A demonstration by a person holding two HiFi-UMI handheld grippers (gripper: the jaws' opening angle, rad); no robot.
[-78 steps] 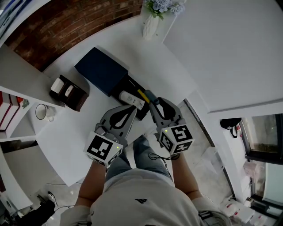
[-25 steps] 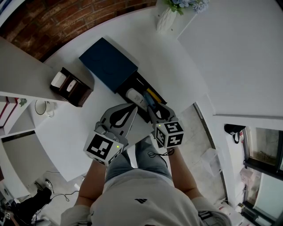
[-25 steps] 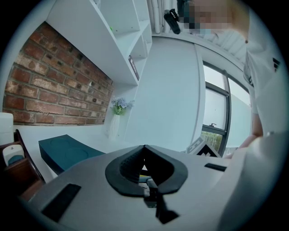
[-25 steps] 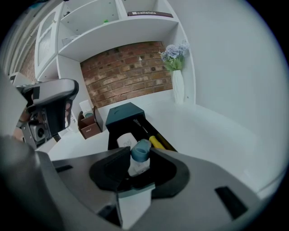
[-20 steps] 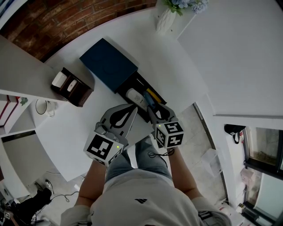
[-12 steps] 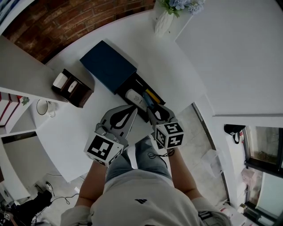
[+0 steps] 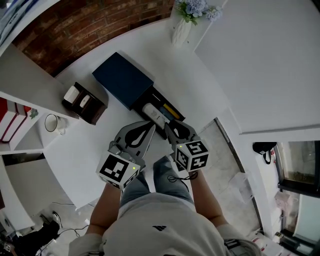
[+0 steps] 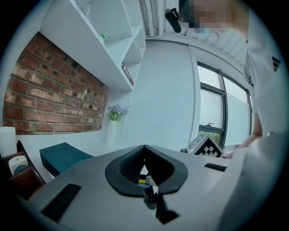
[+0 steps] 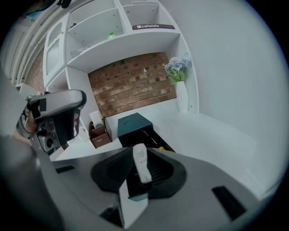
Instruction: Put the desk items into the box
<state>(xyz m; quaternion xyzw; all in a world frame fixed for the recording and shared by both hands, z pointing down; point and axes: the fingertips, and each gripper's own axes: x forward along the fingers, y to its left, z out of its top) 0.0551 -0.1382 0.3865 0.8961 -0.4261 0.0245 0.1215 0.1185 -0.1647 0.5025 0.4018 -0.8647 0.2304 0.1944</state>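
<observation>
Right gripper [image 7: 169, 128] tilted down at box [image 7: 122, 80], jaws just closing, empty.

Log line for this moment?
left tool: shut, empty | right tool: open, empty, jaws just closing | white oblong device, yellow pen: in dark blue box

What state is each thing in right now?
box: open, items inside.
white device: lying in the box.
left hand-held gripper: shut, empty.
right hand-held gripper: jaws apart, just been closing, gripping nothing.
vase: upright, holding flowers.
mug: upright.
</observation>
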